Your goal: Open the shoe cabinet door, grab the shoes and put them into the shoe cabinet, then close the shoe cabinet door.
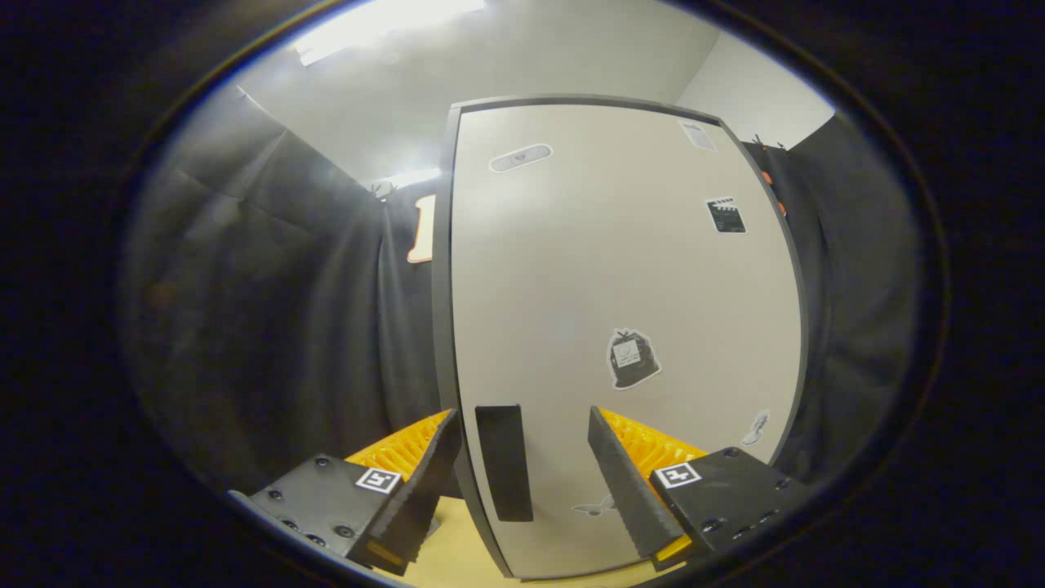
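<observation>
The shoe cabinet door is a tall pale panel with a dark frame, closed, and it stands right in front of me. Several small stickers dot its face. A dark rectangular handle sits low near the door's left edge. My gripper is open, and the handle lies between the two fingers. The left finger is at the door's left edge, the right finger is in front of the door's face. Neither finger visibly presses on the handle.
Black booth cloth hangs to the left of the cabinet and more cloth to its right. A pale wall and ceiling light show above. A strip of light wooden floor lies below the fingers.
</observation>
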Demonstrator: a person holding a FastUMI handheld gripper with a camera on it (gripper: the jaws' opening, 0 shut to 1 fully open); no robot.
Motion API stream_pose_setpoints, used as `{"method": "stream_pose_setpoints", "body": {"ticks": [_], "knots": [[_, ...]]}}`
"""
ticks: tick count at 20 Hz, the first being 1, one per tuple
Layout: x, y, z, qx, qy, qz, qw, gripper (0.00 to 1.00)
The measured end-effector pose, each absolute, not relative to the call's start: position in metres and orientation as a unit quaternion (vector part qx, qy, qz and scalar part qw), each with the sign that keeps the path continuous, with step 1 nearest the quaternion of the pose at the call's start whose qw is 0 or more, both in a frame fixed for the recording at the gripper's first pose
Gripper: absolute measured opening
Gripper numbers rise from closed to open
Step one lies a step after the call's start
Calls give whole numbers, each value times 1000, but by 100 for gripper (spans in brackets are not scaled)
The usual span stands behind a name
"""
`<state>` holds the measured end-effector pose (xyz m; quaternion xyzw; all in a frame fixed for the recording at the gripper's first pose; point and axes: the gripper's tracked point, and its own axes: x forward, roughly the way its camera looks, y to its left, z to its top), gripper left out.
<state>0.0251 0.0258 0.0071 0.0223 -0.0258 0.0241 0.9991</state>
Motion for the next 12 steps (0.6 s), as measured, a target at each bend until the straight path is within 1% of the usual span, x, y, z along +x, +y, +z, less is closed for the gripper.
{"method": "stream_pose_setpoints", "body": {"ticks": [9, 12], "knots": [[44, 31, -12, 18, 1, 17, 1000, 93], [48, 32, -22, 19, 14, 16, 1000, 84]]}}
